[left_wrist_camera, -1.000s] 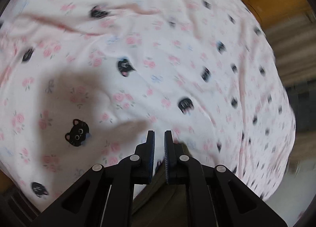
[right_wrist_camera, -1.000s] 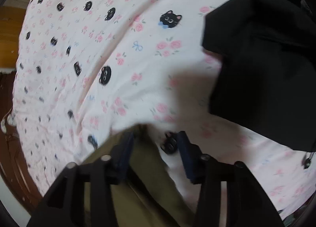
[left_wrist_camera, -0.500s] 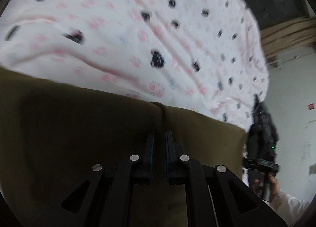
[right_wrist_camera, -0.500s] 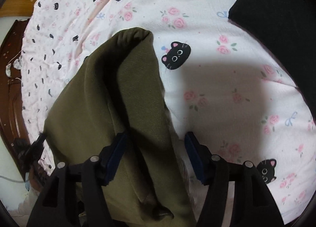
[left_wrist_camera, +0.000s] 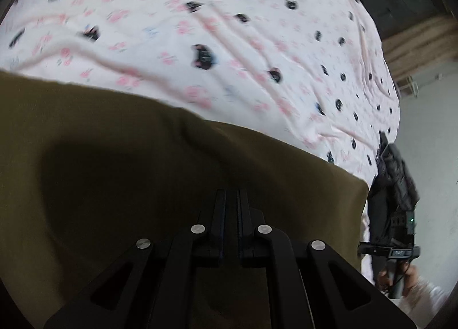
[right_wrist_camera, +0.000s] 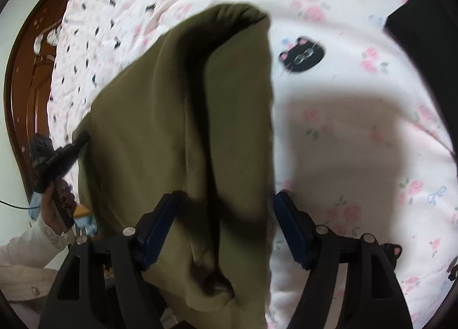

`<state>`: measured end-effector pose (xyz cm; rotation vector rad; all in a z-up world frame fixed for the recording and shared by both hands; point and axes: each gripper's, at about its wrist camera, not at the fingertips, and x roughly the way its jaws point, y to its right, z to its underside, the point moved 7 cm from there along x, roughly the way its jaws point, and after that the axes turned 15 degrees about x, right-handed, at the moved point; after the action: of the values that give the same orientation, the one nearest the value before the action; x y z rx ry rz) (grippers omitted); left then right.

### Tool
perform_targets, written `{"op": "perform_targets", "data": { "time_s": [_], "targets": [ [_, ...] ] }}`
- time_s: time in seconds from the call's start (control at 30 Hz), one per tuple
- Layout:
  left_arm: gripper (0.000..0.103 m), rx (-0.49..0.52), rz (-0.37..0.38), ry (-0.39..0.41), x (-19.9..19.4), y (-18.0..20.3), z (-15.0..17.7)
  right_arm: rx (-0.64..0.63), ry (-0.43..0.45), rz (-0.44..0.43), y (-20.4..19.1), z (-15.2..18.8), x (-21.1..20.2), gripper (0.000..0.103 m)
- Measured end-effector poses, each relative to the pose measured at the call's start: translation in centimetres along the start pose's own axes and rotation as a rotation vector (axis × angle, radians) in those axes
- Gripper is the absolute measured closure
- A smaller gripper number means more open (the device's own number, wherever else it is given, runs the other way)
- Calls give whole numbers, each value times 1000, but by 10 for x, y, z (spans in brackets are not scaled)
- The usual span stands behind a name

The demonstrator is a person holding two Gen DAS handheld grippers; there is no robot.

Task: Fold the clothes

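While left gripper [left_wrist_camera: 232,194] pinches olive garment [left_wrist_camera: 114,157] | right gripper [right_wrist_camera: 226,200] spread | black cloth [right_wrist_camera: 423,28] nearby

1. I find no word, brand or number that I can read anywhere in my two views.
2. The small light label on the bar of my right gripper [left_wrist_camera: 402,252], seen from my left wrist camera, carries a few characters, but they are too small and blurred for me to make out.
3. The bed sheet [right_wrist_camera: 357,134] bears only printed pictures: black cat faces, pink roses, blue bows. No lettering stands among them.
4. The olive garment [right_wrist_camera: 183,117] shows no tag or print on the side turned to me.
5. The dark wooden headboard [right_wrist_camera: 25,85] has pale marks that I cannot read as letters.
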<state>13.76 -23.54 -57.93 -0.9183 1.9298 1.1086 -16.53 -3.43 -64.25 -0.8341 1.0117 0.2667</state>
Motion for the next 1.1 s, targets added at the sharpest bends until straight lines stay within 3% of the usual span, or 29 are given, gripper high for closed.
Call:
{"op": "perform_targets", "data": {
  "time_s": [0.13, 0.23, 0.3, 0.4, 0.47, 0.53, 0.67, 0.77, 0.9, 1.0, 1.1],
  "targets": [
    [95, 160, -142, 57, 7, 18, -35, -48, -42, -3, -6, 9, 10, 29],
    [87, 254, -252, -35, 50, 13, -42, -72, -54, -7, -12, 14, 13, 29],
    [86, 275, -264, -87, 73, 7, -35, -74, -60, -18, -14, 15, 15, 29],
    [86, 324, -275, -49, 73, 8, -34, -77, -67, -37, -16, 16, 16, 29],
    [86, 316, -281, 3, 52, 13, -33, -87, -73, -43, -21, 16, 18, 29],
    [86, 310, -310, 40, 30, 17, -17, -96, -78, -48, -28, 14, 22, 29],
    [86, 325, -336, -37, 15, 32, 62, -91, -83, -70, -28, 15, 24, 29],
    [86, 425, -415, -64, 11, 45, 113, -86, -85, -79, -26, 14, 24, 29],
    [86, 478, -481, -73, 16, 54, 121, -94, -98, -77, -21, 17, 21, 29],
    [86, 441, -457, -83, 2, 59, 120, -112, -114, -77, -28, 20, 23, 29],
    [86, 473, -431, -96, -3, 71, 144, -139, -124, -66, -32, 26, 27, 29]
  ]
}}
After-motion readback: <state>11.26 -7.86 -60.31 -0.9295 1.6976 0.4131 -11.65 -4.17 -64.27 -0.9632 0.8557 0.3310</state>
